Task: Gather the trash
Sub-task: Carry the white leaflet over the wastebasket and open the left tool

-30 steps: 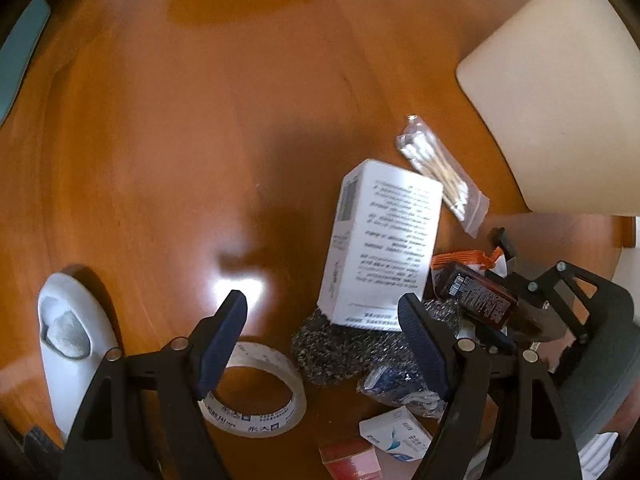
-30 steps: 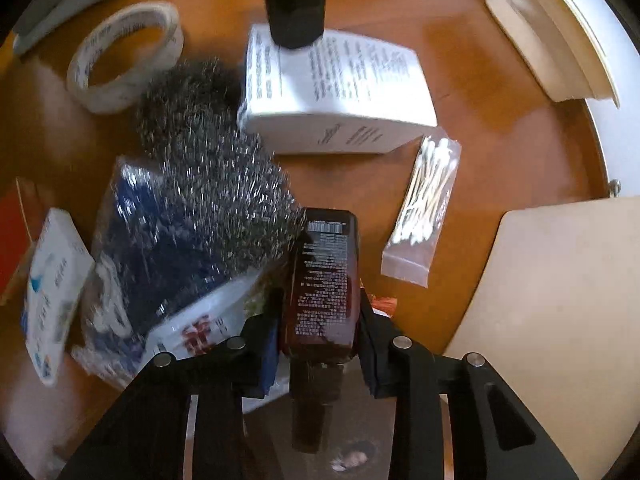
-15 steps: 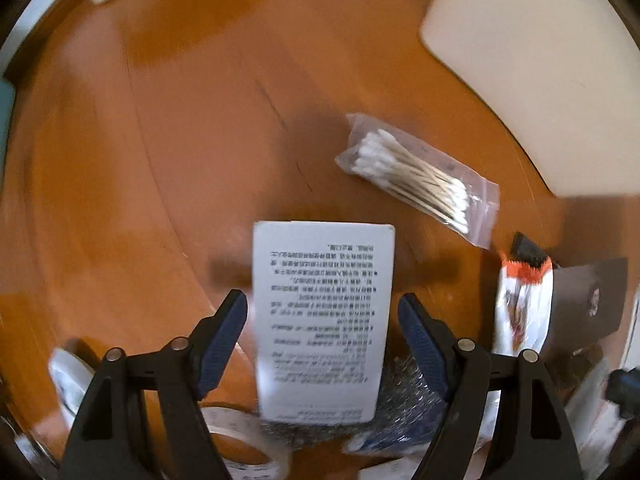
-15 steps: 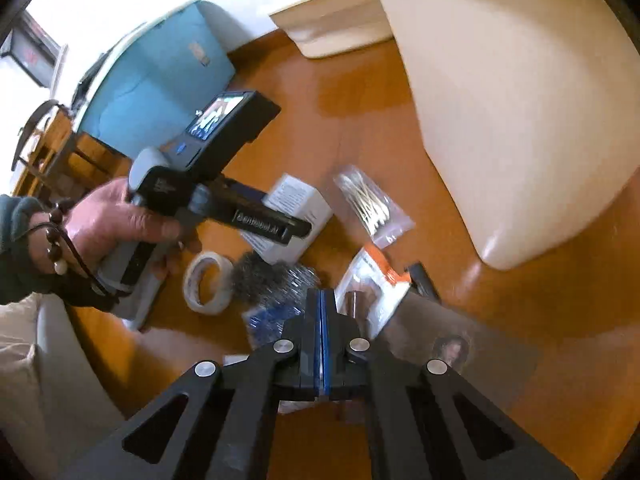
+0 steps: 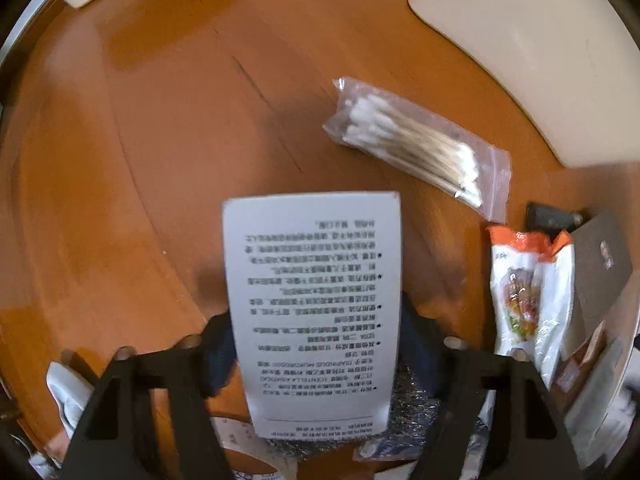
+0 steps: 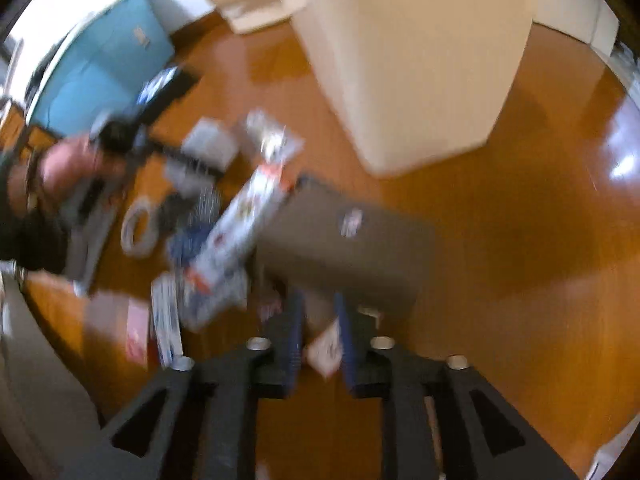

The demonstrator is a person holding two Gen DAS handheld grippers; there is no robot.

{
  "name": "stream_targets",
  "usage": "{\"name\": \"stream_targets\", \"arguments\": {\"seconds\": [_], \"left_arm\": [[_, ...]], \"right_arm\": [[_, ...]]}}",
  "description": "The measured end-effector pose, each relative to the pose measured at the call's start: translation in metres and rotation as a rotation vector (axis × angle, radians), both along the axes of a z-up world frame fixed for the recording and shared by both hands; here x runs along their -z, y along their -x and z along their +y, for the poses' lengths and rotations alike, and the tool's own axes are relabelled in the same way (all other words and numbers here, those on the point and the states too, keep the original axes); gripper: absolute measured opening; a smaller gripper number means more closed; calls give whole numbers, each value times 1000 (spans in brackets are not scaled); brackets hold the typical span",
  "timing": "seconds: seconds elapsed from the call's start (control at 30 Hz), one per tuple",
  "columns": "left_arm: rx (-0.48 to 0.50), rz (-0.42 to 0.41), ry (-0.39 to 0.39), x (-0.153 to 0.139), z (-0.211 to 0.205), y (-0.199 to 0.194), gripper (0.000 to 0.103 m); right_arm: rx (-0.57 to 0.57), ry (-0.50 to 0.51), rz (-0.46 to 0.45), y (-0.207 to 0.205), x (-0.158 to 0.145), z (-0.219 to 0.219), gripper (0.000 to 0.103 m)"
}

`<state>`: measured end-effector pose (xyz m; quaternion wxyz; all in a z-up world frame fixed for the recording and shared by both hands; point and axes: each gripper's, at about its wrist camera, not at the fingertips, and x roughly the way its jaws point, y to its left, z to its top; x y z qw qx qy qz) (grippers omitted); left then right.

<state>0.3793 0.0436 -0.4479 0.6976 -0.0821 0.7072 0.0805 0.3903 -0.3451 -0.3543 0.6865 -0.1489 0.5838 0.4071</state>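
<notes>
box [image 5: 316, 304], white and printed, lies between the closing left gripper [image 5: 316, 344] fingers, pads at its long sides, long axis running straight ahead. bare wooden floor [image 5: 160, 140] ahead-left; cotton swab bag [image 5: 416, 148] ahead-right. right gripper [image 6: 320, 344] opening, blurred scrap between.

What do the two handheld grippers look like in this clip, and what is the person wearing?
Both grippers, left gripper and right gripper, have black angular frames with triangular cutouts, round silver bolts and dark blue finger pads. No cables show. In the blurred right wrist view the person's left hand comes out of a dark sleeve; any wristband is too smeared to tell.
</notes>
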Motion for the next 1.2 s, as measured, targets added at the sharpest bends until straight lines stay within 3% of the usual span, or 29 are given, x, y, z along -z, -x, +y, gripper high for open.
{"name": "stream_targets", "arguments": {"seconds": [0.03, 0.07, 0.2, 0.33, 0.47, 0.6, 0.73, 0.8, 0.87, 1.03, 1.1, 1.2], "left_arm": [[2, -19, -4, -2, -2, 0, 51], [-5, -17, 7, -2, -3, -1, 51], [-34, -16, 13, -6, 0, 0, 51], [-25, -103, -35, -32, -2, 9, 51], [-88, -195, -64, -68, -1, 19, 51], [-140, -214, -34, -82, 0, 22, 51], [-136, -237, -25, -88, -7, 22, 51], [-146, -250, -14, -99, -4, 26, 51], [-170, -283, -12, -130, 4, 35, 51], [-245, -454, -32, -215, 12, 48, 51], [-247, -537, -40, -253, 11, 41, 51], [-205, -697, -1, -320, -6, 19, 51]], "right_arm": [[-6, 1, 20, 9, 6, -1, 56], [-15, -1, 33, 16, 11, -1, 66], [-100, 25, -5, 43, 30, 23, 66], [-165, 34, -56, 58, 41, 50, 66], [-241, 66, -104, 75, 53, 64, 66], [-301, 142, -205, 82, 68, 70, 70], [-323, 186, -170, 72, 92, 76, 69], [-350, 189, -179, 70, 99, 79, 60], [-342, 165, -190, 66, 98, 80, 32], [-171, 45, 13, 38, 93, 60, 31], [-80, -54, 107, 28, 82, 44, 31], [-10, -165, 164, 18, 61, 29, 31]]}}
